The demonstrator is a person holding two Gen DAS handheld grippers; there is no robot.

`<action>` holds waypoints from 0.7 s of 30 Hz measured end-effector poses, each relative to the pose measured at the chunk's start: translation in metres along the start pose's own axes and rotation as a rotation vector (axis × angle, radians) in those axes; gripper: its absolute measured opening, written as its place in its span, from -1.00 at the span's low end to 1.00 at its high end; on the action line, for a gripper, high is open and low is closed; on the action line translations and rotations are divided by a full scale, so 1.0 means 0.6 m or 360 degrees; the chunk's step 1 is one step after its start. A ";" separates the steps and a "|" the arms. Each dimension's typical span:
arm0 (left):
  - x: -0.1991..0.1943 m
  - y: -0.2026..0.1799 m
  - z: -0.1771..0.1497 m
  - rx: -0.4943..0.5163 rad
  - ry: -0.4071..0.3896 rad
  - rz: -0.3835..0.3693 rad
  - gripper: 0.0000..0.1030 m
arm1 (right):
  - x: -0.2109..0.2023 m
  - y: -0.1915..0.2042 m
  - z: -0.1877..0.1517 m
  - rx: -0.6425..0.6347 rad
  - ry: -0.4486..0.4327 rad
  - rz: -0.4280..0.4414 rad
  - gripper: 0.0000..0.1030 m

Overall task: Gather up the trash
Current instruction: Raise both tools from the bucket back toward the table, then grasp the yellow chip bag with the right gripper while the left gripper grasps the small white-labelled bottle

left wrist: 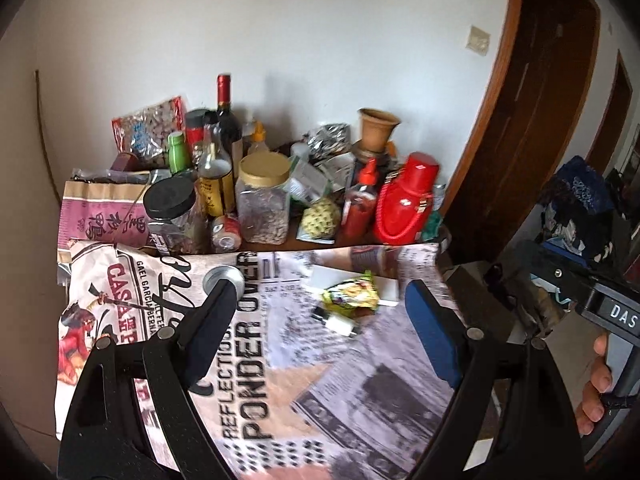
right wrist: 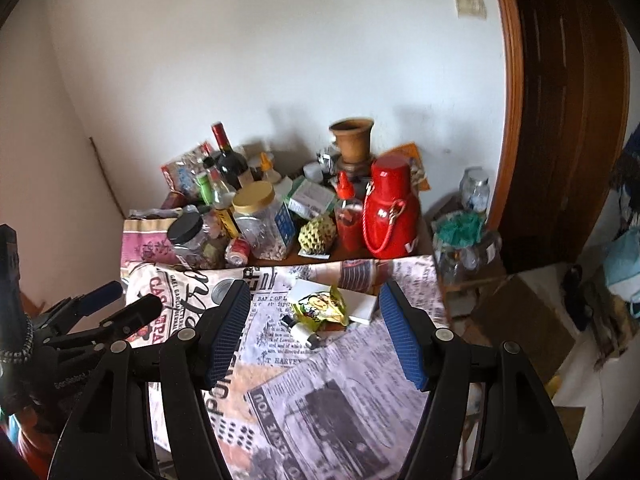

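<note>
Newsprint-patterned cloth [right wrist: 340,392] covers the tabletop [right wrist: 320,257], and the trash lies on it at mid-frame: a crumpled yellow-green wrapper [right wrist: 320,307] partly on a white card [right wrist: 360,302], with a small vial [right wrist: 301,330] just below it. Nothing looks collected yet, and no bin shows in either view, so the task seems barely begun. Both tongs hang open and empty: the right tongs [right wrist: 316,336] frame the wrapper from the lower part of the frame, and the left tongs [left wrist: 320,332] do the same in their own view. Room is free over the cloth in the lower centre. Jars and bottles [right wrist: 256,220] and a red flask [right wrist: 390,216] crowd the upper middle. The tabletop's edge drops off at right, beside a dark door [right wrist: 560,120]. A metal lid [left wrist: 223,278] sits near the left tongs' finger.
</note>
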State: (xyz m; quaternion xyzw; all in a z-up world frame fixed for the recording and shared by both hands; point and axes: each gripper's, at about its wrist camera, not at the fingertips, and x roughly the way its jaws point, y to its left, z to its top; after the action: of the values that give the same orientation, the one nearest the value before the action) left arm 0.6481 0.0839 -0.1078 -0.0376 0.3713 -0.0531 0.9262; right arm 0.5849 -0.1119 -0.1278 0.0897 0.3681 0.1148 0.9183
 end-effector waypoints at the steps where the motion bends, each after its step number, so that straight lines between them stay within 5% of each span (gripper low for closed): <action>1: 0.018 0.013 0.001 -0.0008 0.0025 0.0011 0.67 | 0.027 0.001 0.003 0.0012 0.0037 -0.0002 0.23; 13: 0.196 0.093 -0.031 -0.0113 0.0337 0.0036 0.67 | 0.328 -0.030 -0.029 -0.0010 0.0535 -0.0043 0.23; 21: 0.272 0.091 -0.051 -0.0148 0.0480 0.0009 0.67 | 0.453 -0.049 -0.063 -0.0048 0.0782 0.0000 0.23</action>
State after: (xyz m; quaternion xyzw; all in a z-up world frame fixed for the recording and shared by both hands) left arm 0.7484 0.1163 -0.2474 -0.0710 0.5084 -0.0382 0.8574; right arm 0.7538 -0.0618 -0.3400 0.0452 0.5787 0.1386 0.8024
